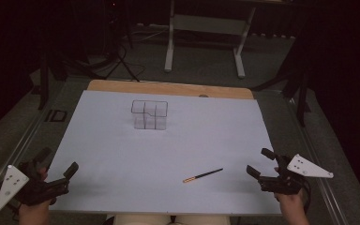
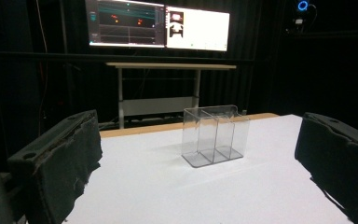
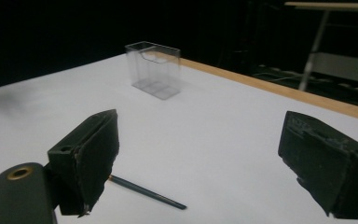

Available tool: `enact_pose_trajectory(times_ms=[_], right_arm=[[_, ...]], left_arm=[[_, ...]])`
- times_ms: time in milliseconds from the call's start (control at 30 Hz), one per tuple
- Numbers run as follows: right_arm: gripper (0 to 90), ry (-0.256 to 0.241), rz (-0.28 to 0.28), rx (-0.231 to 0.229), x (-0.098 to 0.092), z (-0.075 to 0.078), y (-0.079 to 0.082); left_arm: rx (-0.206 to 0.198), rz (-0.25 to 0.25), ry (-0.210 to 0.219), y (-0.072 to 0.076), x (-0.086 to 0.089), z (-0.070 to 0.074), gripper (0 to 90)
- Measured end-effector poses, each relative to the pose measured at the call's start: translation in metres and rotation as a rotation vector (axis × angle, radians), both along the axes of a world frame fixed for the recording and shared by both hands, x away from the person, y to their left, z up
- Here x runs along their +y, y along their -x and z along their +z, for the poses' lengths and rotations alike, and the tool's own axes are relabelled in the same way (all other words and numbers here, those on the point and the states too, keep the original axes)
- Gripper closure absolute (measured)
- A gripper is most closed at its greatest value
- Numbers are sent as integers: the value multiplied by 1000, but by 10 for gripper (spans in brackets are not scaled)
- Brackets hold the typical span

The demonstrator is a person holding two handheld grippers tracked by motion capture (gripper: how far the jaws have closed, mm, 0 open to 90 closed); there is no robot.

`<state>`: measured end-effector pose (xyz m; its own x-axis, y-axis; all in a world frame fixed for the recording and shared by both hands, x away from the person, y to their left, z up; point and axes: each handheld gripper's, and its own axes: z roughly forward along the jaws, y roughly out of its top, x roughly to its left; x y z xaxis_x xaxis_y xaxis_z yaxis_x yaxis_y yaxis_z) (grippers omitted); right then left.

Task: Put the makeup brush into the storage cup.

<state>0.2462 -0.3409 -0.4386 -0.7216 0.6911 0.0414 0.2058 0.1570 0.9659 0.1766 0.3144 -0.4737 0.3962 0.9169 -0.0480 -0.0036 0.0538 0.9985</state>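
Observation:
A clear plastic holder (image 1: 149, 114) with several compartments stands upright toward the back of the white table sheet (image 1: 122, 154); it is empty (image 2: 214, 136) (image 3: 154, 70). A dark pencil (image 1: 203, 176) with an orange end lies flat near the front, right of centre, and shows past the left jaw in the right gripper view as a thin dark pencil (image 3: 147, 192). My left gripper (image 1: 58, 161) rests at the front left corner, open and holding nothing. My right gripper (image 1: 260, 161) sits at the front right, open, a short way right of the pencil.
A wooden table edge (image 1: 168, 88) runs behind the sheet. Beyond it stand a white desk frame (image 1: 205, 33) and a lit monitor (image 2: 158, 24). Dark stands and cables flank the table on a grey floor.

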Motion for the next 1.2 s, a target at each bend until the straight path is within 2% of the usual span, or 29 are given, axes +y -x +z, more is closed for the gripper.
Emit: enact_pose_trajectory(times_ms=[67,133,167,233,433,500,533,567,700,800,833,1067,1200], right_arm=[[114,-1,24,10,0,4,-2],[114,38,26,18,1,7,-5],[114,49,46,30,2,9,-7],[114,45,66,38,3,12,-8],[107,105,108,99,10,20,-14],[107,119,110,98,11,21,-15],[106,129,136,99,12,22,-15],[106,180,183,104,17,24,-14],[106,245,245,128,25,25,-15],[106,259,261,137,28,26,-17],[107,288,276,142,32,27,-18],[108,346,314,166,44,30,-22],[110,379,352,196,53,30,-25]], left_arm=[[-1,-2,-1,0,0,0,13],[0,0,-2,0,0,0,13],[0,-2,-1,0,0,0,13],[0,-2,-1,0,0,0,13],[2,-6,5,0,0,1,14],[1,-6,3,0,0,1,13],[1,-7,2,0,0,1,13],[1,-8,1,0,0,1,13],[-1,-11,-2,1,0,2,13],[-3,-11,-2,1,-1,2,13],[-3,-12,-1,1,-1,2,13],[-4,-13,-2,1,-1,2,13],[-4,-13,-4,1,-1,2,13]])
